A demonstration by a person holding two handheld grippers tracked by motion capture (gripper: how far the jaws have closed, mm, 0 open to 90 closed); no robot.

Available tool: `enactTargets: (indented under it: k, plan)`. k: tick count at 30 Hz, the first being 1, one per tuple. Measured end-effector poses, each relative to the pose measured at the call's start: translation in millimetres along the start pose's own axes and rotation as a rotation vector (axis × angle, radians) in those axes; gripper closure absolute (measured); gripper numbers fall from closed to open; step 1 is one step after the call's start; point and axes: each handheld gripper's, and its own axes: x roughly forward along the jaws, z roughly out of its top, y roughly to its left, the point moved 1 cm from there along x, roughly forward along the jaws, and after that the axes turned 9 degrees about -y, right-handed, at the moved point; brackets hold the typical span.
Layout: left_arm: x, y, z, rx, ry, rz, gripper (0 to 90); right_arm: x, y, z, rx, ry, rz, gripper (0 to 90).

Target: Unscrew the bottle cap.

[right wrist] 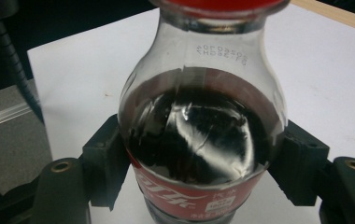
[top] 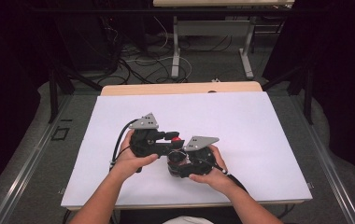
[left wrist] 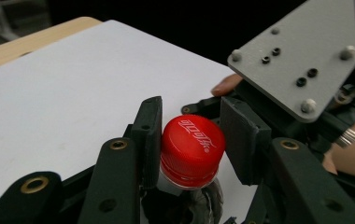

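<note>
Forearms entered the high view from the bottom, each hand carrying a hand-held gripper; the left hand-held gripper (top: 168, 136) and right hand-held gripper (top: 178, 163) met over the middle of the white counter (top: 259, 140), with open surface on all sides. In the left gripper view, the jaws were clamped on the red cap (left wrist: 192, 149), one pad on each side. In the right gripper view, the jaws clamped the cola bottle (right wrist: 199, 140) at its labelled body, neck pointing away from the camera.
</note>
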Motion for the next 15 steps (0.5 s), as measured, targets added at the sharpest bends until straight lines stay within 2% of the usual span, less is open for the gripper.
enactTargets:
  k: [1,2,3,5,7,9,10,11,13,15]
  plan:
    - [2.3,-8.0,-0.8,-0.005,-0.01,0.074,60.7,-0.2,-0.1,0.0,0.005,0.005,-0.011,29.4]
    - [3.8,-12.3,-1.1,-0.014,-0.013,0.116,60.8,-0.1,-0.4,-0.2,0.002,0.005,-0.021,29.4]
    - [3.8,-12.3,-1.1,-0.014,-0.013,0.116,60.9,0.2,-0.3,-0.5,0.0,0.004,-0.036,29.4]
    - [6.6,-20.3,-1.5,-0.031,-0.013,0.197,60.9,0.5,0.0,-1.2,-0.009,0.013,-0.049,29.4]
    - [8.4,-25.8,-1.2,-0.041,-0.005,0.251,60.9,0.9,0.1,-1.5,-0.015,0.017,-0.052,29.4]
    - [8.8,-27.1,-0.3,-0.047,0.002,0.25,60.2,0.6,0.1,-1.5,-0.008,0.02,-0.05,29.3]
    - [7.9,-25.6,0.6,-0.047,0.008,0.227,60.2,0.6,0.1,-1.5,-0.008,0.02,-0.05,29.3]
    - [5.7,-22.5,2.3,-0.067,0.003,0.166,51.8,0.4,0.3,-1.2,0.001,0.004,-0.047,29.3]
    - [3.0,-20.7,3.8,-0.068,-0.015,0.15,49.0,-0.5,-0.8,-0.5,0.007,0.001,-0.038,29.3]
    - [0.9,-19.4,4.9,-0.06,-0.01,0.138,46.4,-1.7,-1.3,0.2,0.012,0.01,-0.034,29.3]
